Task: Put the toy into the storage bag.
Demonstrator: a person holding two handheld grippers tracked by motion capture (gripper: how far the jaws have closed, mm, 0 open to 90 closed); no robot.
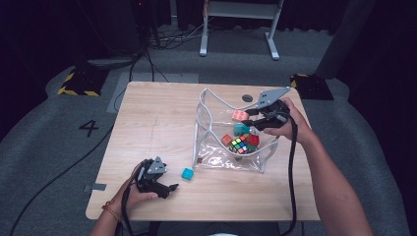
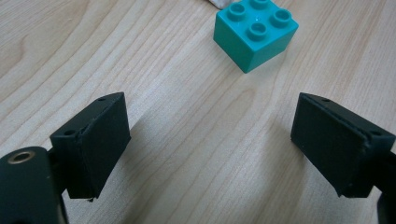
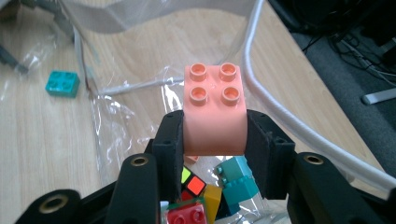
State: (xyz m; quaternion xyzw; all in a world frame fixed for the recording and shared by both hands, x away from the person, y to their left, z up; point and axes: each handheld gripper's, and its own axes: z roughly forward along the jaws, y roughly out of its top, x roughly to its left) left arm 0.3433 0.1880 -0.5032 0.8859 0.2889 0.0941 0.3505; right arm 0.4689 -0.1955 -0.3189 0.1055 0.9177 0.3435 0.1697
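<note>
One pink brick [image 3: 215, 112] sits clamped in our right gripper [image 3: 215, 140] over the bag [image 1: 204, 123] near the tabletop's far right edge; we judge packing nearly done. Our left gripper [image 2: 210, 140] gapes empty before the teal brick [image 2: 256, 33].

In the right gripper view the pink brick [image 3: 214, 110] has its 2 side faces covered by the black pads [image 3: 170, 149] that clamp it, and its lower edge is hidden behind them. Below it the puzzle cube [image 3: 192, 183], a red brick [image 3: 187, 215] and a teal brick [image 3: 238, 183] are partly hidden by the gripper's body, the red one also cut by the bottom edge. In the left gripper view a pale strip [image 2: 215, 3] above the teal block [image 2: 255, 32] is cut off at the top edge, too little to identify. In the high view the small pieces inside the clear bag [image 1: 265, 153] overlap one another.
</note>
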